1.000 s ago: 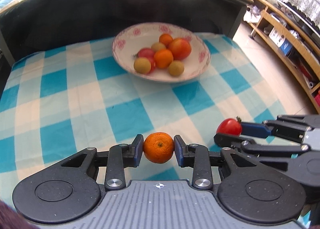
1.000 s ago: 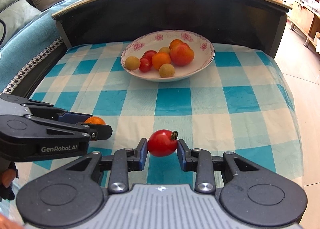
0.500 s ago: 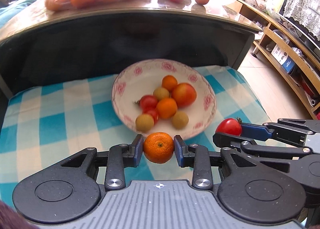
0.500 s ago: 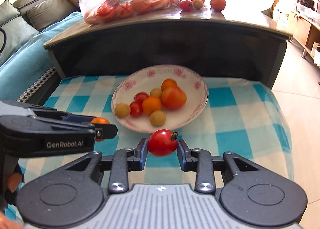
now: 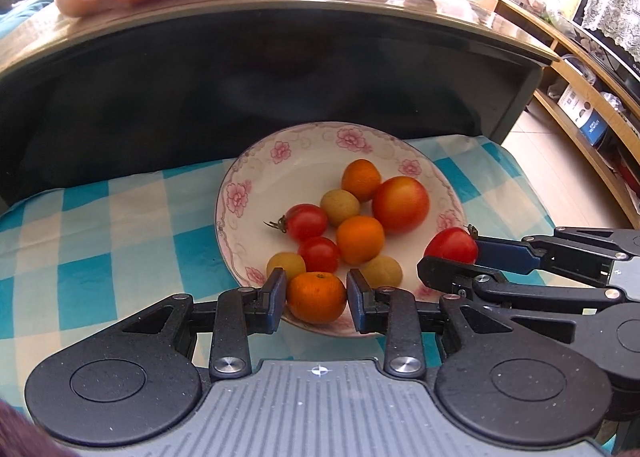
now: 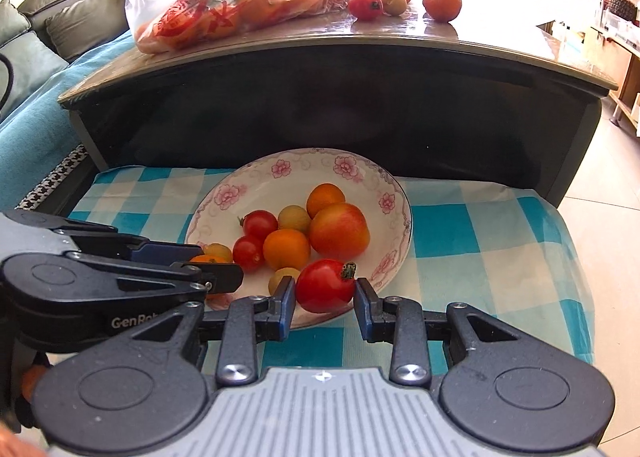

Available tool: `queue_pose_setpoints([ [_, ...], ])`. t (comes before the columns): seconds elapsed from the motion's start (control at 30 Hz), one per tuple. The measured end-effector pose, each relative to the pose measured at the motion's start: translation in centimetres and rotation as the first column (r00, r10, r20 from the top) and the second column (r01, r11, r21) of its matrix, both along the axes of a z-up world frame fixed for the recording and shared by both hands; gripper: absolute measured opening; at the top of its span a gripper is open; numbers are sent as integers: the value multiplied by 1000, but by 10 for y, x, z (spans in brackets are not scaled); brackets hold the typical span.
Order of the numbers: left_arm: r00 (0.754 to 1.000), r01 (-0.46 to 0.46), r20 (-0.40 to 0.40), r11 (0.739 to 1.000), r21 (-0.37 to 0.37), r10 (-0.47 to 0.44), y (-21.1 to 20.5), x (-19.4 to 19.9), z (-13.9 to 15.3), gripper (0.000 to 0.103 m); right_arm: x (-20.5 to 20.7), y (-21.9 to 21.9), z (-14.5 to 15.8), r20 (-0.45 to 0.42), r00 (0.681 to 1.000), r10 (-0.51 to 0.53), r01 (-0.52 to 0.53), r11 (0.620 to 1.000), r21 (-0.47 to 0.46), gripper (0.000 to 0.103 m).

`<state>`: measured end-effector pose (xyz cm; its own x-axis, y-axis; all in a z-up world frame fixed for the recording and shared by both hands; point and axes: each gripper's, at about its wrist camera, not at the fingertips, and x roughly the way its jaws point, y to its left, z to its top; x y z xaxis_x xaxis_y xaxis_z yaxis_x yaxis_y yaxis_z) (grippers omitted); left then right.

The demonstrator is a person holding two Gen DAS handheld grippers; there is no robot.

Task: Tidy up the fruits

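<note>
My left gripper (image 5: 317, 298) is shut on a small orange mandarin (image 5: 316, 297) and holds it over the near rim of a white floral plate (image 5: 256, 177). My right gripper (image 6: 325, 292) is shut on a red tomato (image 6: 325, 286), also over the plate's (image 6: 248, 185) near rim. The plate holds several fruits: tomatoes, mandarins, small yellow-green fruits and a larger red-orange one (image 5: 400, 205). The right gripper with its tomato (image 5: 452, 245) shows at the right in the left wrist view. The left gripper (image 6: 216, 269) shows at the left in the right wrist view.
The plate sits on a blue-and-white checked cloth (image 6: 472, 233) below a dark table (image 6: 340, 105). On the table top lie a plastic bag of fruit (image 6: 224, 13) and loose fruits (image 6: 442, 4). A sofa (image 6: 40, 41) is on the left, wooden shelves (image 5: 592, 113) on the right.
Both grippers have moved forward and up toward the plate, carrying the mandarin and the tomato. The fruits now hang over the plate's near rim; both grips are unchanged.
</note>
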<state>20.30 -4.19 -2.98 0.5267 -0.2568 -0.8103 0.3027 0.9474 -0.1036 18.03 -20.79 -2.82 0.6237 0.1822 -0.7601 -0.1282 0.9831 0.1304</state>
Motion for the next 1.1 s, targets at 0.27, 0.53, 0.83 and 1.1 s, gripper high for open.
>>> queue_pose_setpoints([
  [0.27,1000,-30,-4,1000,-2,30,4,10,-4,40,14,0,-11,8,1000,-4,4,1000,16,34],
  [0.53,999,-31,9,999,7,31,6,7,4,48,17,3,-7,28,999,-18,18,1000,4,35],
  [0.83,998,-59,39,998,37,58,11,-17,21,65,-3,0,6,25,998,-55,56,998,-13,36],
  [1.1,993,-104,69,990,94,98,22,-49,28,79,-33,-4,22,18,996,-88,88,996,9,36],
])
